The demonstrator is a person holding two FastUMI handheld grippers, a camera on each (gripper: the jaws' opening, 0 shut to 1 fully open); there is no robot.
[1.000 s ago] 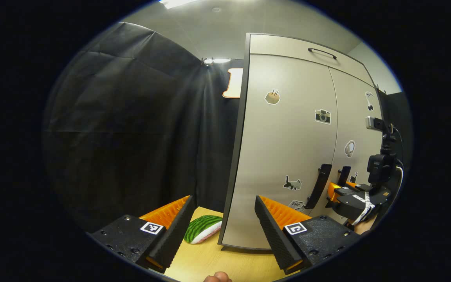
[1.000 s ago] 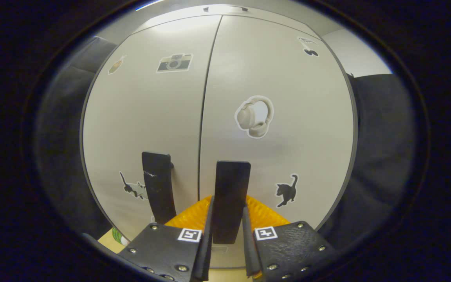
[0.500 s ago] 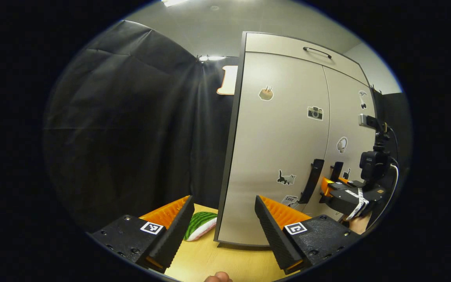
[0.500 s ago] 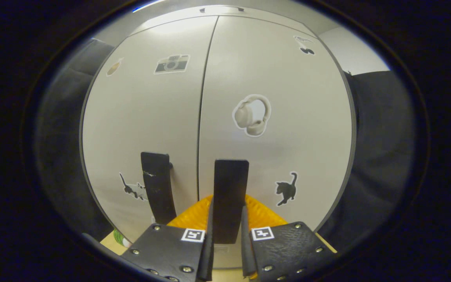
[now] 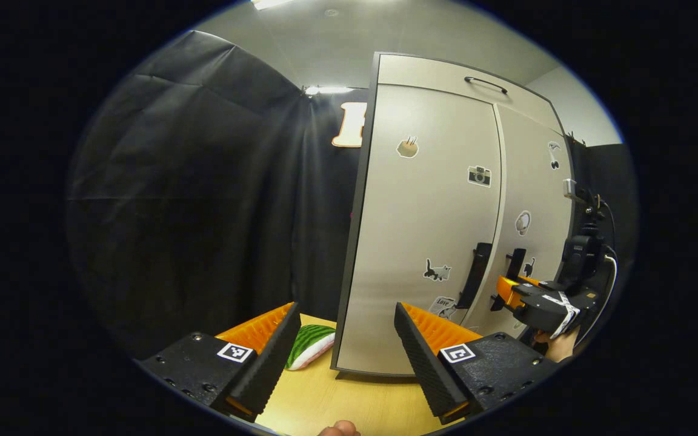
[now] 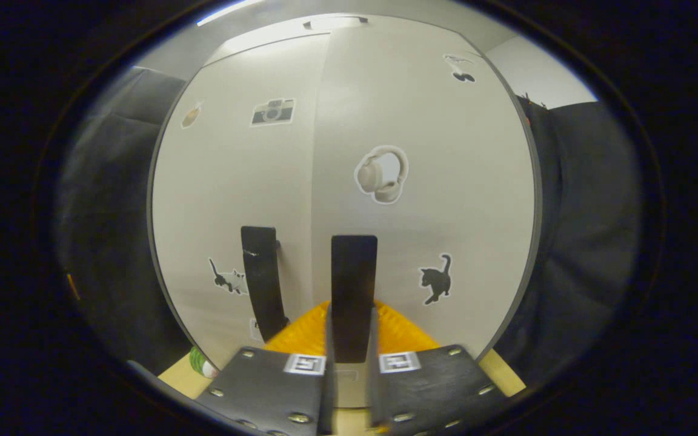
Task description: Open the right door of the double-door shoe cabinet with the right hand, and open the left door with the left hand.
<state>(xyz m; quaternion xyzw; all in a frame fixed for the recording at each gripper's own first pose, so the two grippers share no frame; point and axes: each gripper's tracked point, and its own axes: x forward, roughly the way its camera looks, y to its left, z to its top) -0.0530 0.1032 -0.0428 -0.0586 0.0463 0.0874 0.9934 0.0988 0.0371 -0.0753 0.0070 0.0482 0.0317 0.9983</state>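
Observation:
The beige double-door shoe cabinet (image 5: 428,212) stands on a wooden table, with stickers on both doors. My right gripper (image 6: 352,309) is shut on the black vertical handle (image 6: 354,272) of the right door (image 6: 446,181), which stands slightly ajar at the middle seam. The left door (image 6: 234,181) is flush, and its black handle (image 6: 261,272) is free. In the left gripper view the right gripper (image 5: 506,290) sits at the right door's handle (image 5: 517,263), beside the left door's handle (image 5: 474,272). My left gripper (image 5: 346,309) is open and holds nothing, near the cabinet's left front corner.
A watermelon-slice toy (image 5: 308,344) lies on the wooden table (image 5: 337,399) left of the cabinet. A top drawer with a thin handle (image 5: 485,83) sits above the doors. Black cloth walls stand behind and to the right (image 6: 585,212). A fingertip (image 5: 337,430) shows at the bottom edge.
The right door has swung out a little with my right gripper on its handle, opening the middle seam. The cabinet sits slightly smaller and farther left in the left gripper view.

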